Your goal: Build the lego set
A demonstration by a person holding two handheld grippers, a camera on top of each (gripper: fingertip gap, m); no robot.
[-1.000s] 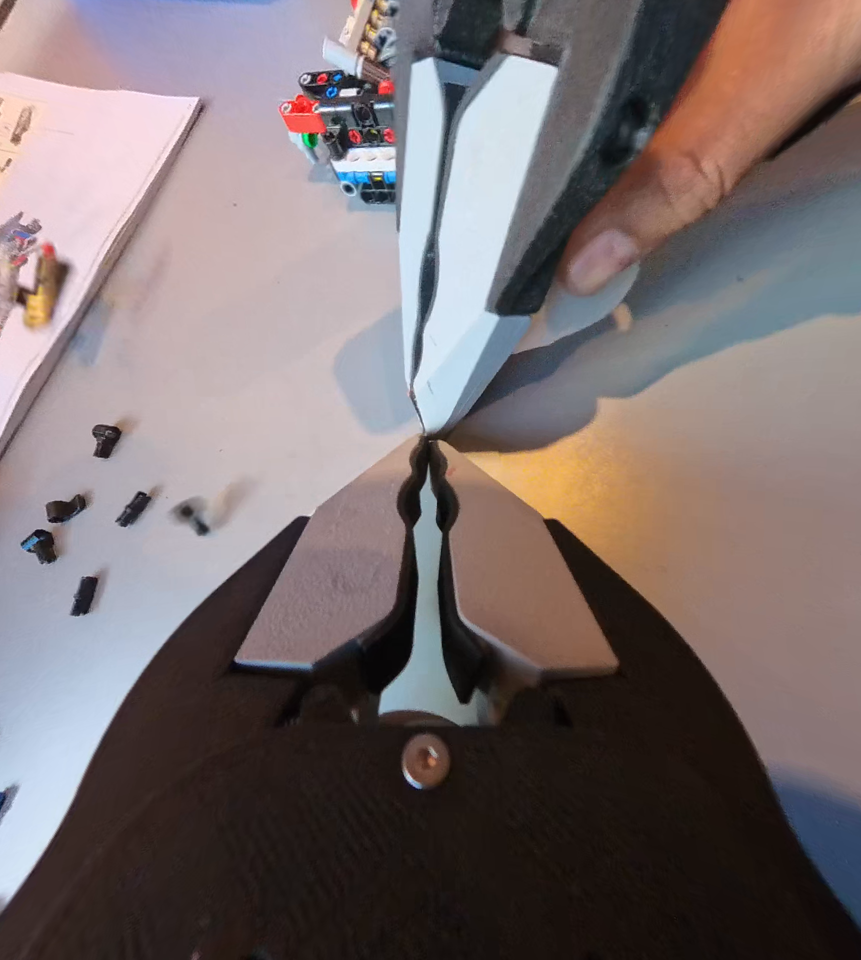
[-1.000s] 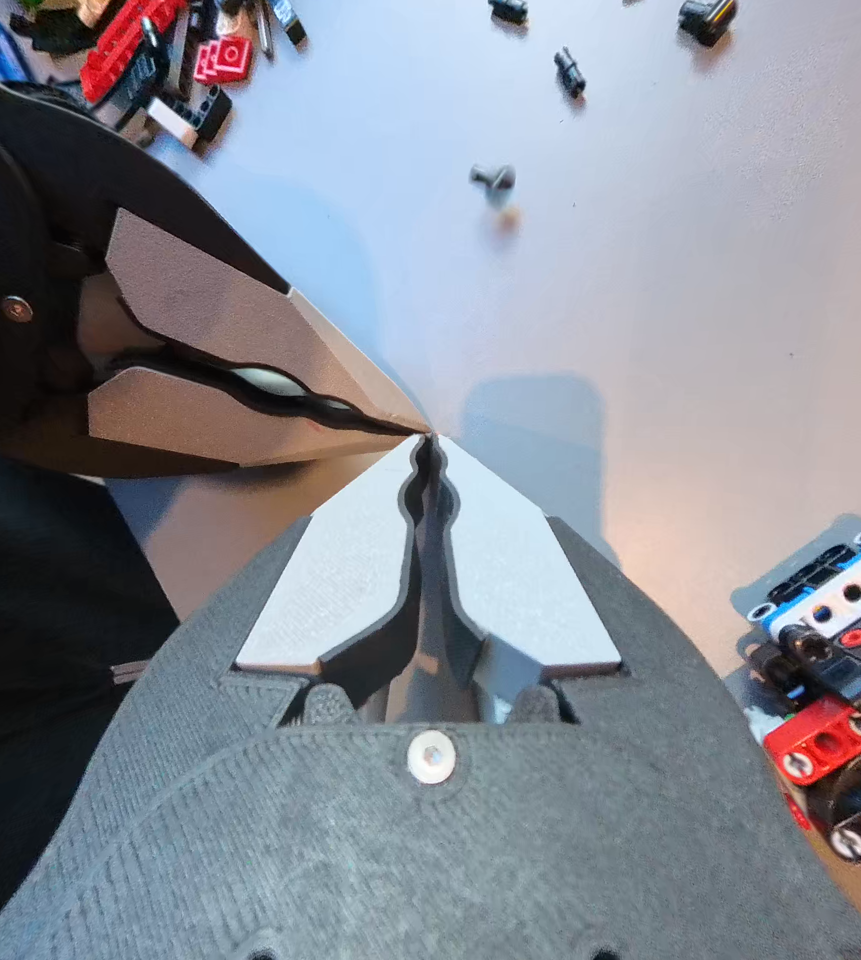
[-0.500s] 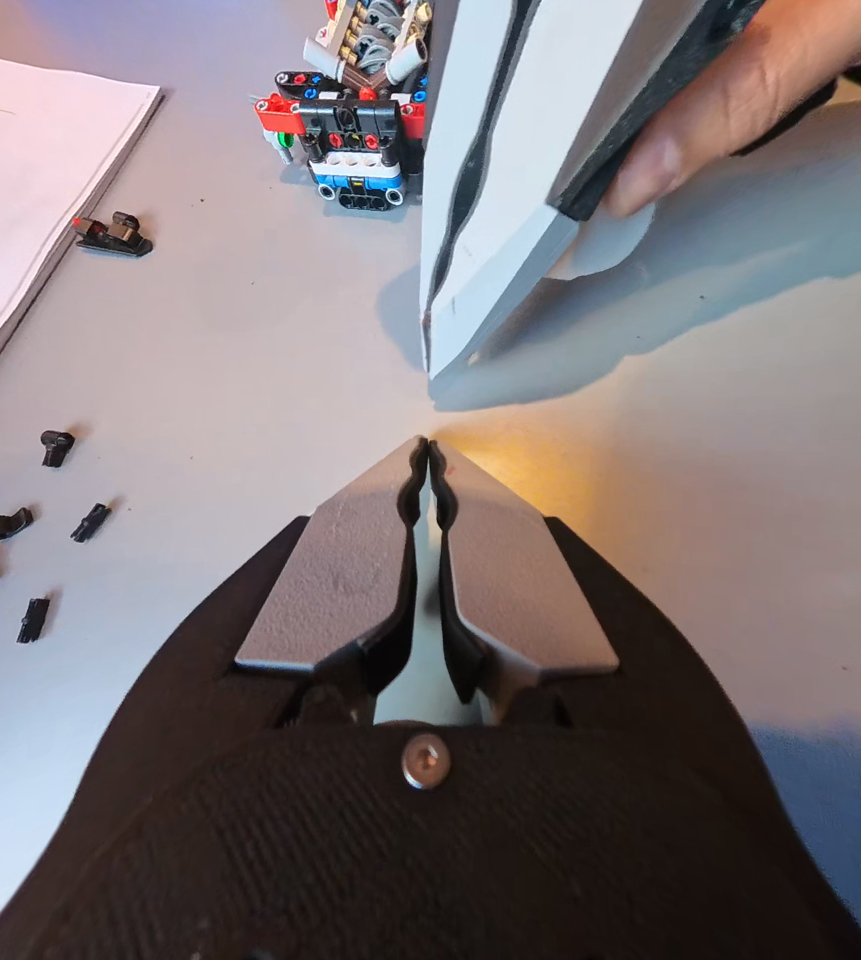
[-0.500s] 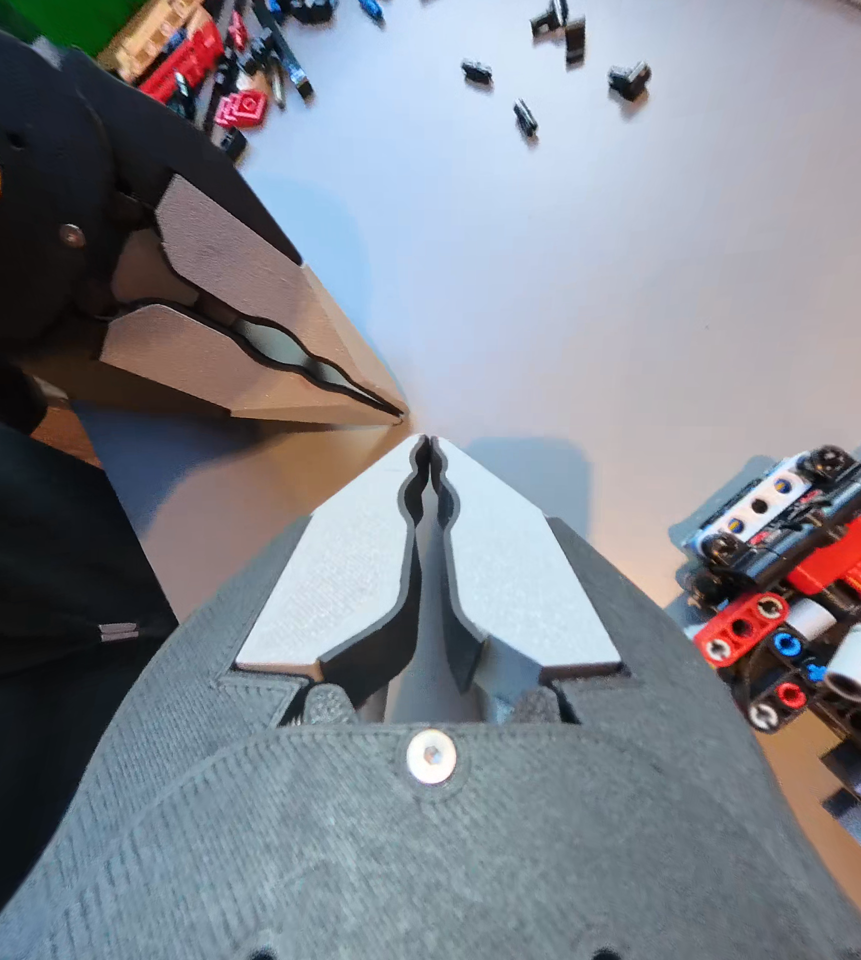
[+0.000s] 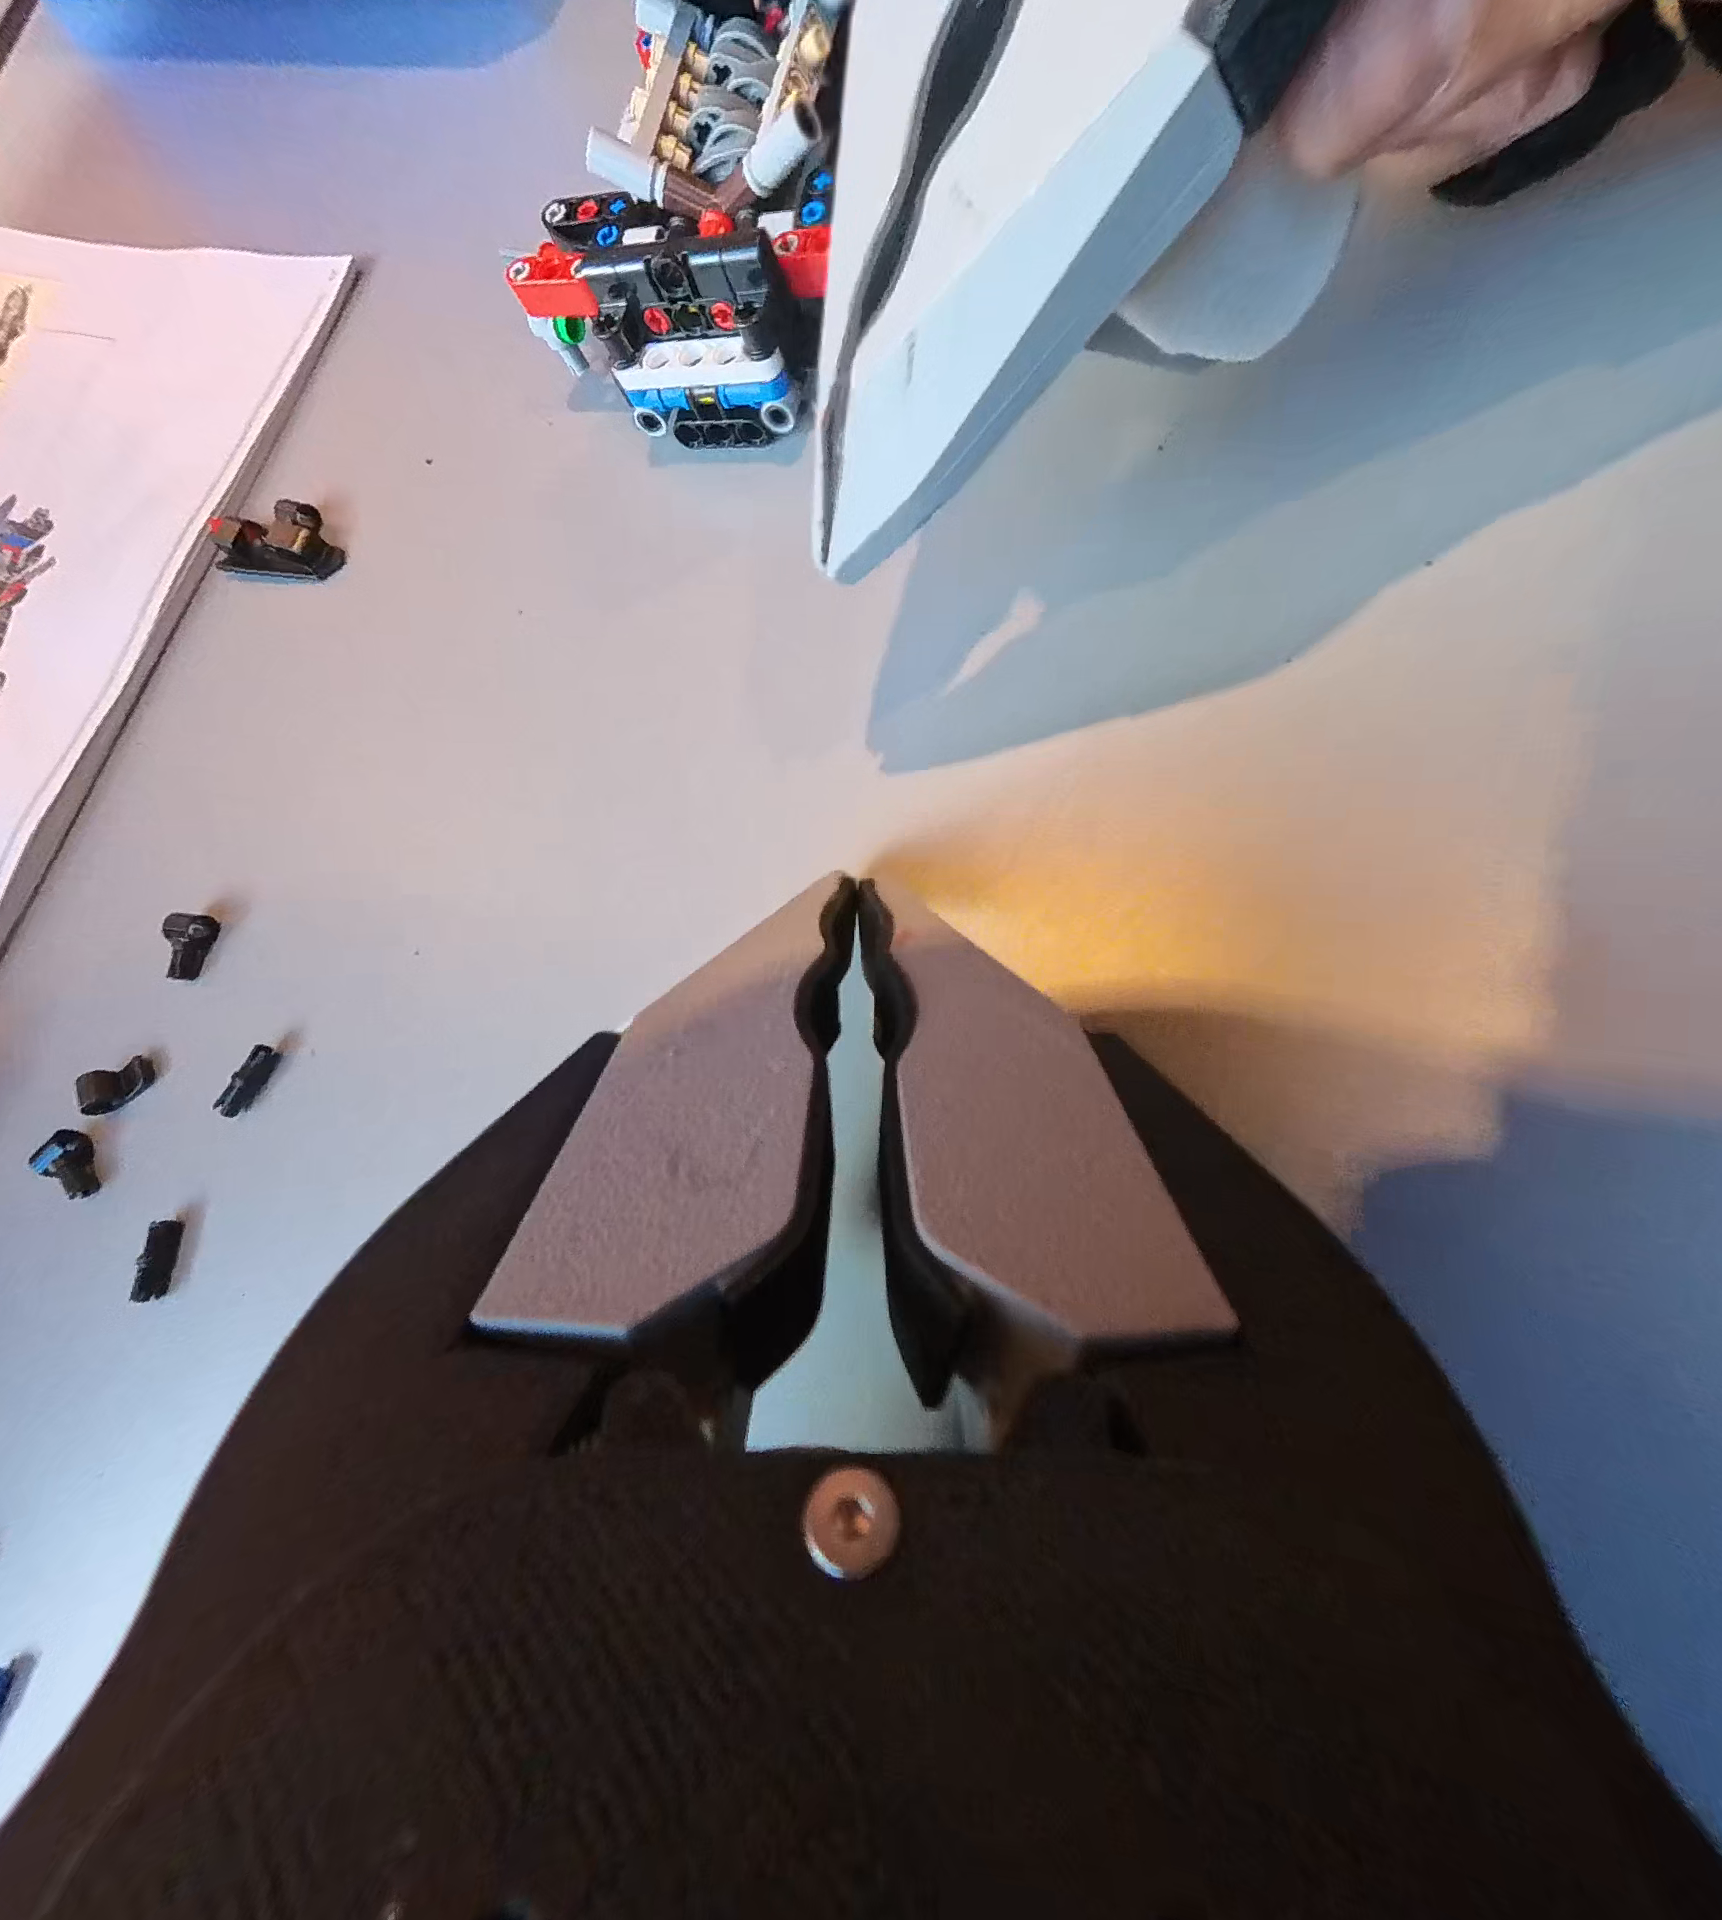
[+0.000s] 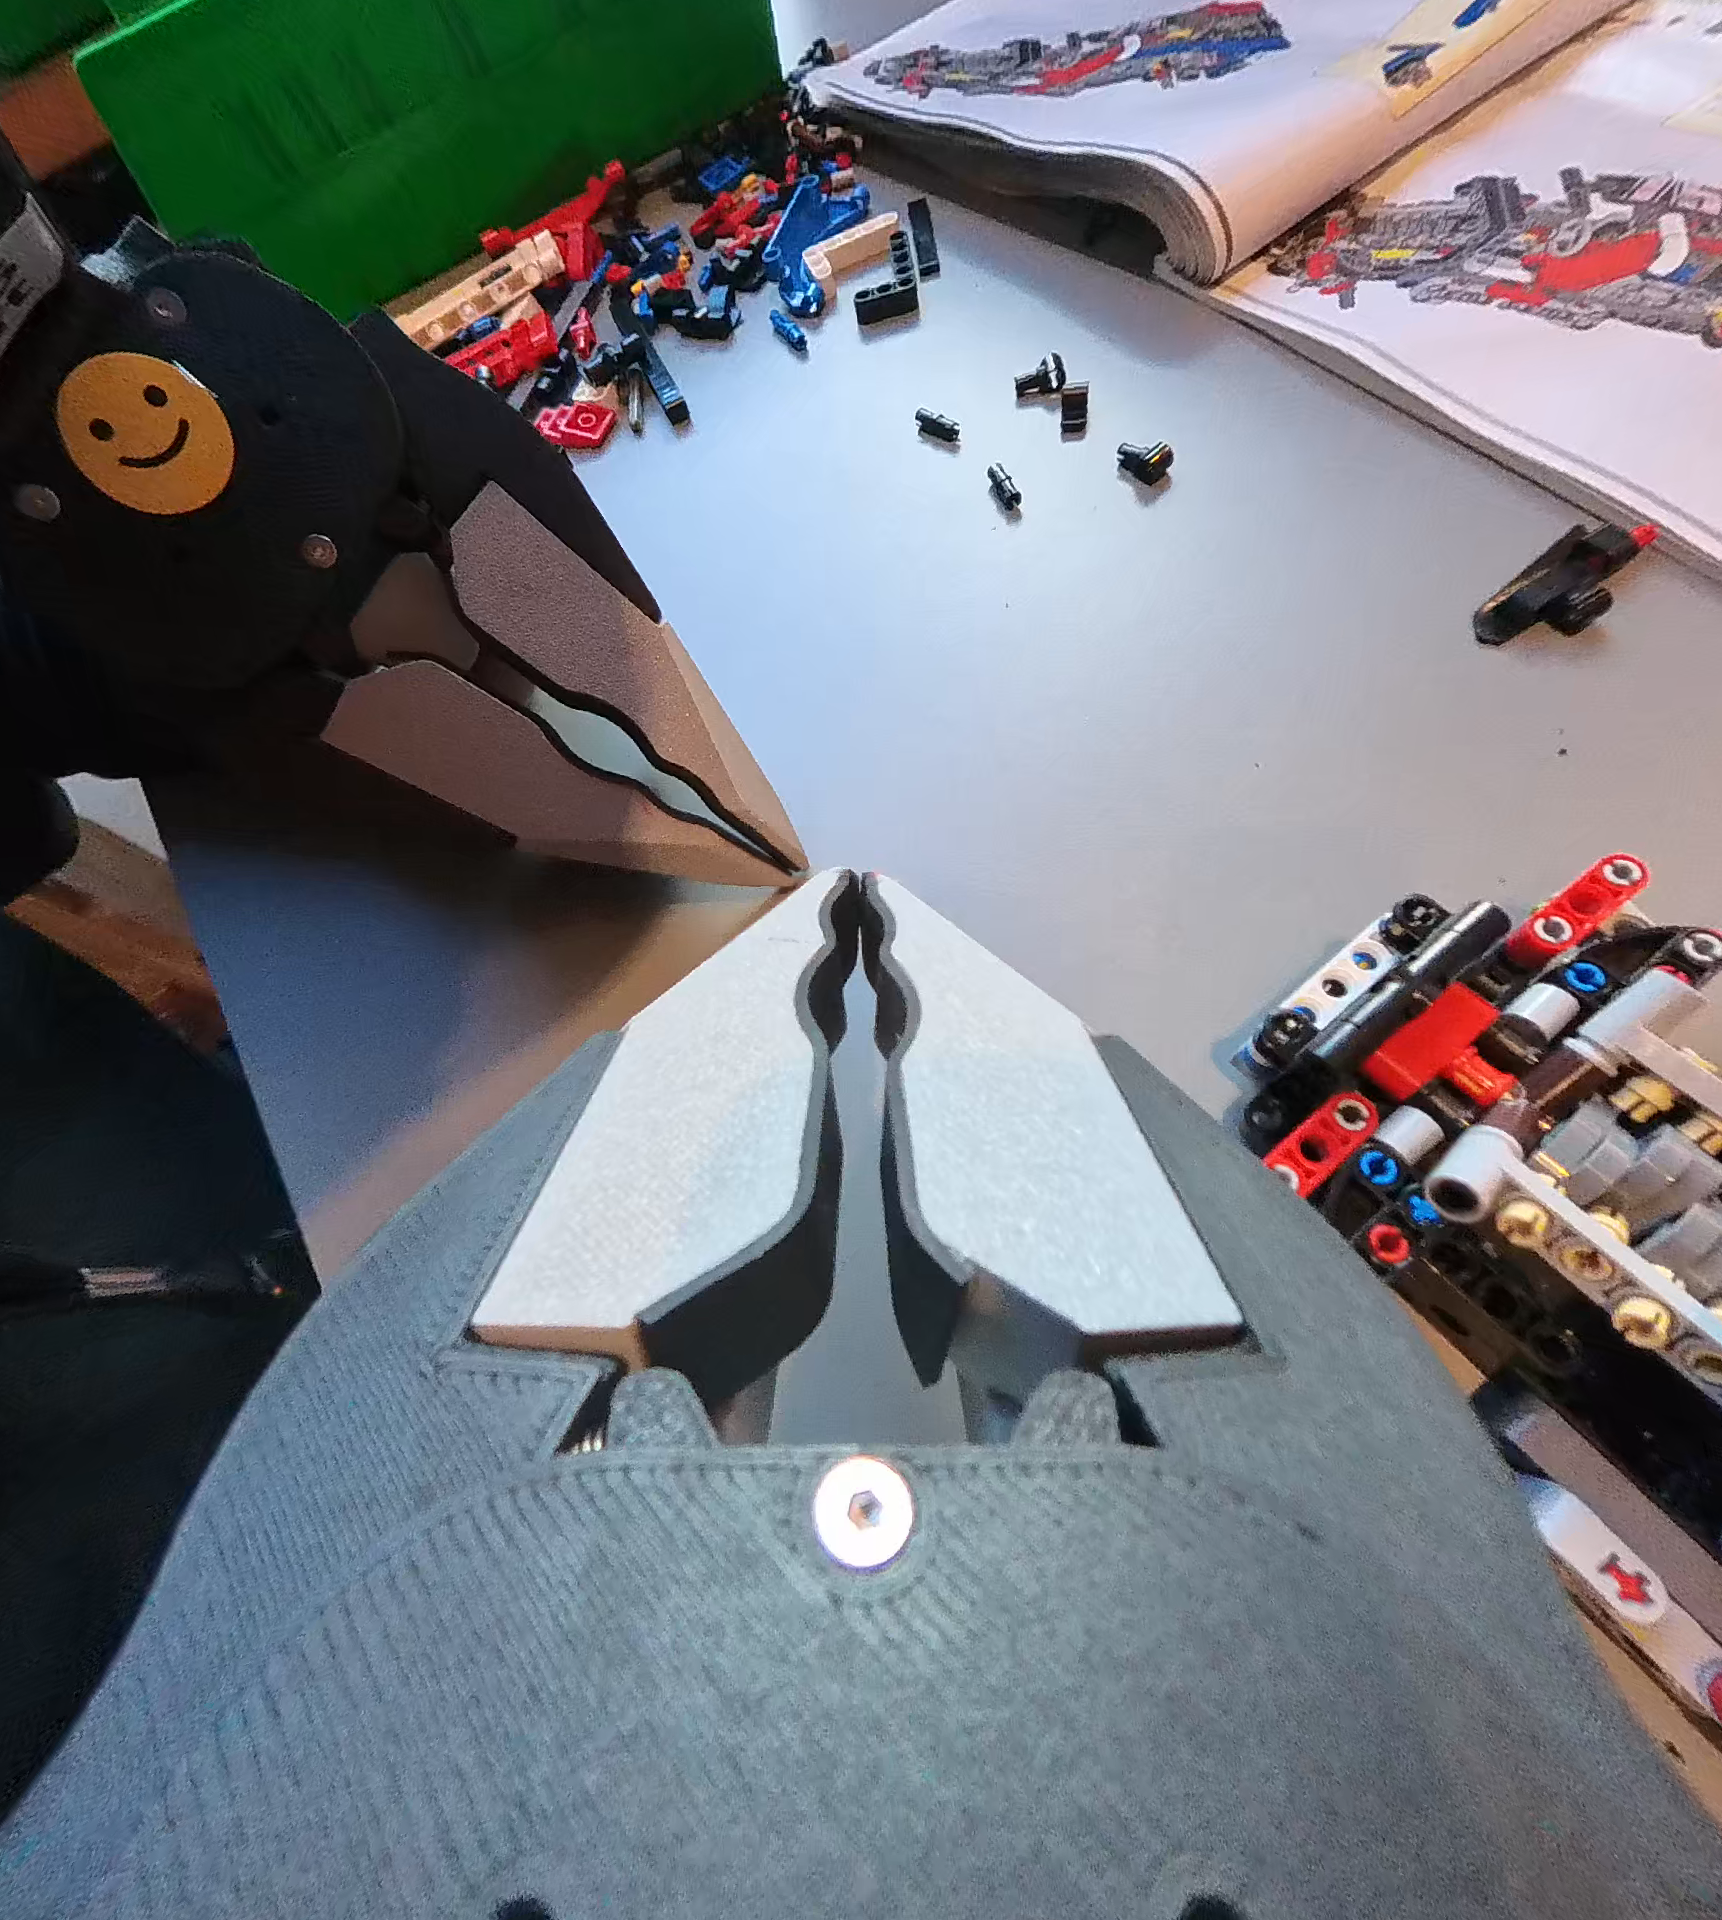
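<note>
The partly built lego model (image 5: 693,312) of black, red, blue and grey beams stands on the grey table; it also shows at the right of the right wrist view (image 6: 1522,1132). My left gripper (image 5: 855,889) is shut with nothing visible between its tips, above bare table. My right gripper (image 6: 859,883) is shut too, with nothing seen in it. In the left wrist view the right gripper (image 5: 828,556) hangs just right of the model, held by a hand (image 5: 1439,83). In the right wrist view the left gripper (image 6: 792,862) points at my right tips from the left.
An open instruction booklet (image 5: 130,416) (image 6: 1522,239) lies at the table's side. Several small black pins (image 5: 182,940) (image 6: 1044,384) and a black piece with a red tip (image 5: 280,545) (image 6: 1553,587) lie loose. A pile of mixed pieces (image 6: 691,281) sits by a green box (image 6: 421,125). Tip to tip, the grippers are about 5 cm apart.
The two grippers' tips met a second ago and have since drawn apart. Both pulled back and rose, bringing the model, booklet and parts pile into view. Both stayed shut.
</note>
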